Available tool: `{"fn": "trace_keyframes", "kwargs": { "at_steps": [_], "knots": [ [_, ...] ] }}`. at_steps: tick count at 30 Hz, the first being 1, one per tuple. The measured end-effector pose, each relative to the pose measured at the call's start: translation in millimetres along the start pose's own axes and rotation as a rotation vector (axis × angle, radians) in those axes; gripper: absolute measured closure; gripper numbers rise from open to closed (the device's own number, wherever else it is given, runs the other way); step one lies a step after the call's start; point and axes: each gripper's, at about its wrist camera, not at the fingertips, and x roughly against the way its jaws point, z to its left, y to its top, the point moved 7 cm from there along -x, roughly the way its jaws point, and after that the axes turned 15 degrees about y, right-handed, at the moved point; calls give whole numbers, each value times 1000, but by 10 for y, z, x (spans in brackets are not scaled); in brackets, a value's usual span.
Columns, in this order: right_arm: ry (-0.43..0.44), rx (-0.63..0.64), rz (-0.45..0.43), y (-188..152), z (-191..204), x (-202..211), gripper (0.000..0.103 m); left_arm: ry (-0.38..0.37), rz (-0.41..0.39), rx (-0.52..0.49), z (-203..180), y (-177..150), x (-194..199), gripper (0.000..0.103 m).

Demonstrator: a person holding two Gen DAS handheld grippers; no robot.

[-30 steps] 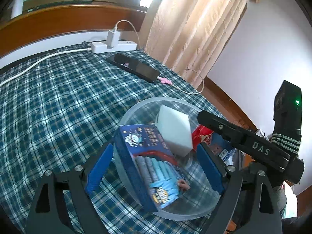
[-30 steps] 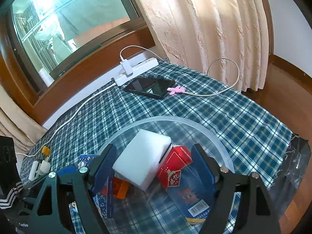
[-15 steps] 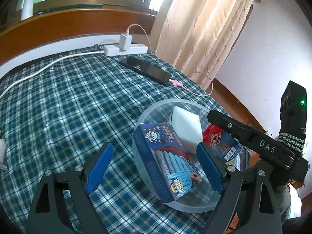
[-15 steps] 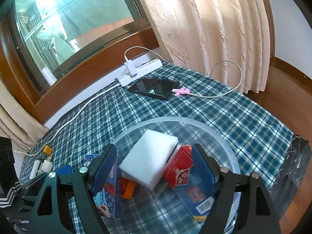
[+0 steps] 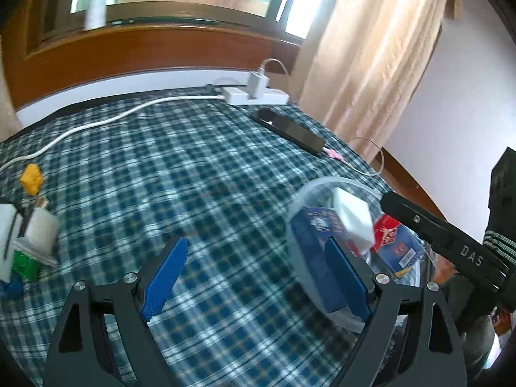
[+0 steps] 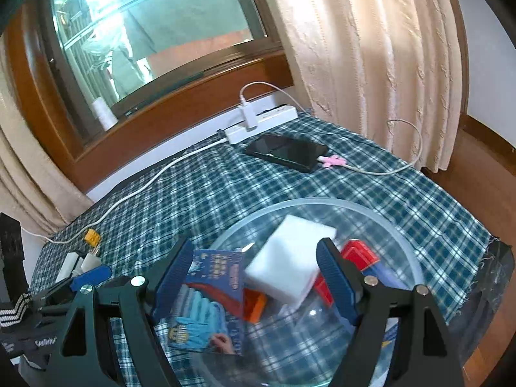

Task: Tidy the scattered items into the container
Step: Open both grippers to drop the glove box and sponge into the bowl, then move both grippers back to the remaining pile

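Clear plastic bowl [image 6: 380, 222] sits at the right end of the checked surface [image 5: 200, 174], and it already holds a white foam block [image 6: 290, 264], a blue box [image 6: 209, 296], a red packet [image 6: 358, 254] and an orange brick [image 6: 254, 304]. Your left claw [image 5: 254, 277] is spread wide and empty, low over the cloth just beside the bowl's rim, its right finger overlapping the blue box in view. Your right claw [image 6: 254, 287] is also spread and carrying nothing, hovering over the bowl with the foam block between its fingers but not pinched. Off to the far left you've got the leftovers: a yellow brick [image 5: 31, 179] lying alone, and nearer you a blurred cluster with a white cylinder [image 5: 40, 230], a green block [image 5: 24, 264] and something blue [image 5: 9, 287] at the frame edge. That looks like your next stop, so take the left claw over there. Pick one piece at a time; I'd judge the yellow brick the cleanest grab since nothing touches it. Come down square, fingers either side, and close only once the cloth isn't bunching under them. Mind the white cable [image 5: 96, 122] running close behind that brick. The phone [image 6: 285, 151] and power strip [image 6: 261, 119] at the back stay put, I'd say. Hold the right claw clear of the bowl's mouth so the drop has room.
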Motion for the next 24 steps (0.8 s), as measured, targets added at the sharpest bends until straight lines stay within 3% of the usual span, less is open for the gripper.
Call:
{"fn": "trace_keyframes", "kwargs": {
  "at_steps": [24],
  "knots": [
    [102,151,68,-205,1012,-380,21,260,-35,187,1641,-54,297,13]
  ]
}}
